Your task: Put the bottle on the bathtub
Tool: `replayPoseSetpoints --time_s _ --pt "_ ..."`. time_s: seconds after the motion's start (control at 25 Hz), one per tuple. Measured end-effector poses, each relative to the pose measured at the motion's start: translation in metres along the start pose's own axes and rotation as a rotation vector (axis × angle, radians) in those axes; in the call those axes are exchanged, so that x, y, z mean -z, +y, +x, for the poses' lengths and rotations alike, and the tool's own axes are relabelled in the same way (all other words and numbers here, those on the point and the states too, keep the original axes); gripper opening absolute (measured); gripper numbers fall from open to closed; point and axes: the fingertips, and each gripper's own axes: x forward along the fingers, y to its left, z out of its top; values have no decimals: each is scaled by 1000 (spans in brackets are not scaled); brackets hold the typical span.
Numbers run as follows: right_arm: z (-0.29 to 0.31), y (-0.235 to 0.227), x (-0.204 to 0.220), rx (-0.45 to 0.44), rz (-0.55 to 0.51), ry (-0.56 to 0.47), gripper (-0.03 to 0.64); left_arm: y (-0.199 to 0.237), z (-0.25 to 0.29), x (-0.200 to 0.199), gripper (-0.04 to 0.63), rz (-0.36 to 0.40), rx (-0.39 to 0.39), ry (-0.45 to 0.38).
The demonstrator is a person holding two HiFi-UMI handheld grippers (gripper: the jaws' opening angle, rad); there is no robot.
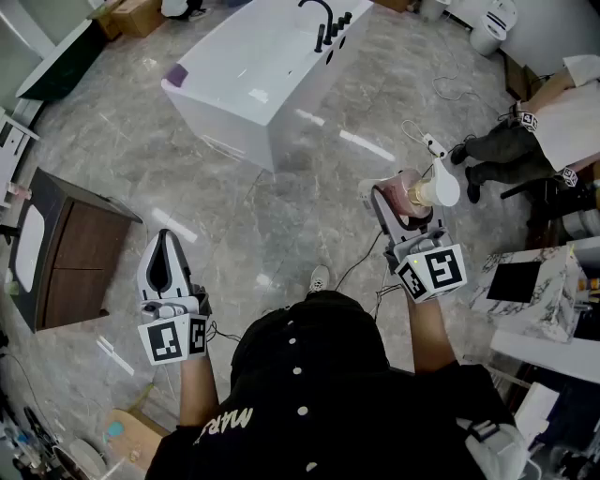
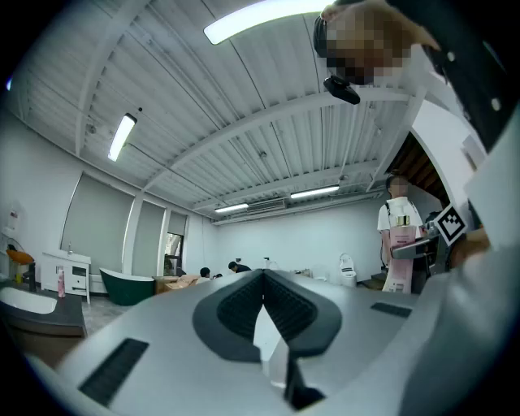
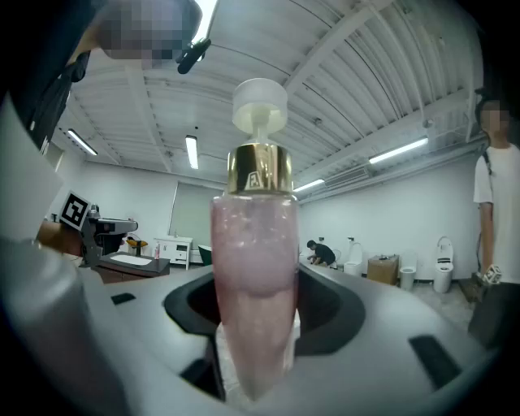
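Note:
The white bathtub (image 1: 262,70) with a black faucet (image 1: 323,23) stands on the marble floor ahead of me, well beyond both grippers. My right gripper (image 1: 405,204) is shut on a pink bottle (image 1: 412,194) with a gold collar and a white pump top. In the right gripper view the bottle (image 3: 253,260) stands upright between the pads, filling the centre, with the gripper (image 3: 253,333) closed round its base. My left gripper (image 1: 161,267) is held low at the left. Its jaws (image 2: 262,286) are shut with nothing between them. The bottle (image 2: 400,262) shows far right in the left gripper view.
A dark wood vanity with a basin (image 1: 66,248) stands at the left. A person (image 1: 506,155) sits on the floor at the right, near a marble-topped counter (image 1: 534,281). Cables (image 1: 422,136) lie on the floor between me and the tub. A white toilet (image 1: 492,26) stands at the back right.

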Motion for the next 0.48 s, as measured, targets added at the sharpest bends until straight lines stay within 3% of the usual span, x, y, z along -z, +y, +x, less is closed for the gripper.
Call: replayPoseSetpoints --time_s 0.48 --pt "24 -20 8 -38 3 -4 227 -11 24 10 9 10 -27 24"
